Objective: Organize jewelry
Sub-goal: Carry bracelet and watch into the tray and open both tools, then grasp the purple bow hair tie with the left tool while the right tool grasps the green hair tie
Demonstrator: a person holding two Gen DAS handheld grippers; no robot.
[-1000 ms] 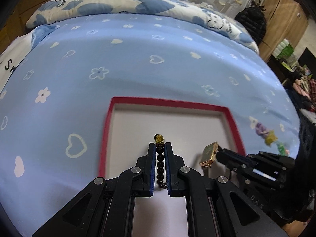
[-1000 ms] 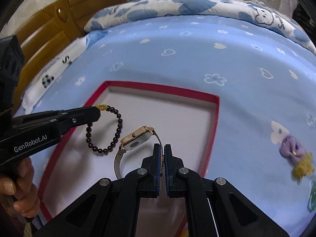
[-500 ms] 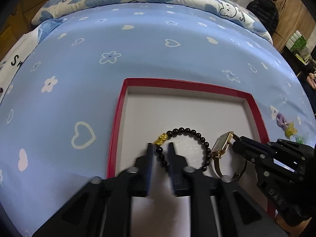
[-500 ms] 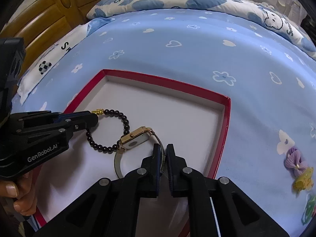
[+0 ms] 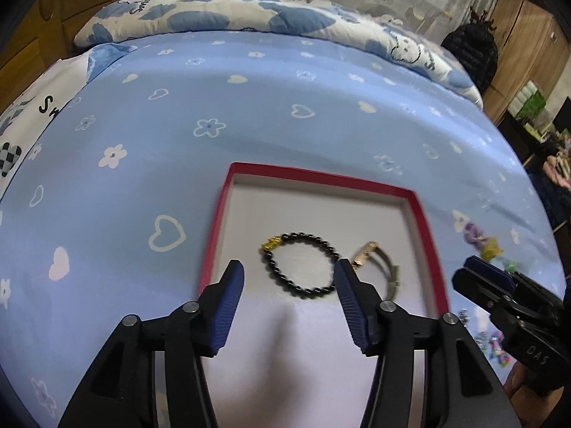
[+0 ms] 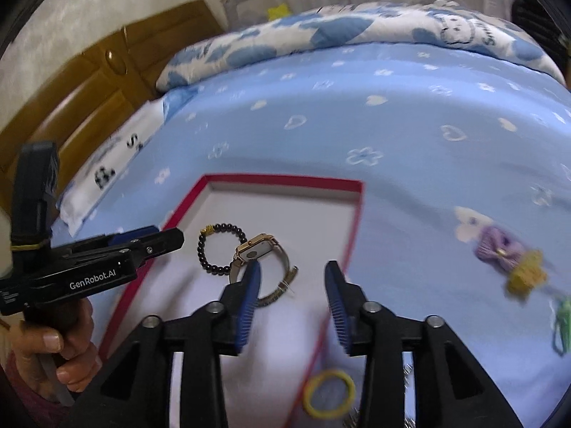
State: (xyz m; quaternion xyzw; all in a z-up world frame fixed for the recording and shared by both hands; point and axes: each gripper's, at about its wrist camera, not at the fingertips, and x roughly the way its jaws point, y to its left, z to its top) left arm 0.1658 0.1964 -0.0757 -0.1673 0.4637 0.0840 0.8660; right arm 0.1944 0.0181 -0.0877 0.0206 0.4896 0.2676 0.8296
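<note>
- Left wrist view: left gripper (image 5: 289, 285) above near edge of box (image 5: 323, 175), jaws opening, nothing between pads; bracelet (image 5: 301, 265) lying flat in box, released.
- Right wrist view: right gripper (image 6: 291, 287) over box's right rim, jaws opening, empty; watch (image 6: 262, 262) in box, touching bracelet's right side.
- Outside box, right: purple bow (image 6: 499, 248), yellow clip (image 6: 526, 278), green piece (image 6: 562, 324); near the right rim: yellow ring (image 6: 329, 394).
- Step judged: release and pull clear.
- Method: spread fully before lifting; rise straight, off strap and beads, to avoid snagging.
- Next pick likely yellow ring; pinch across the band, low against sheet (image 6: 392, 125).
</note>
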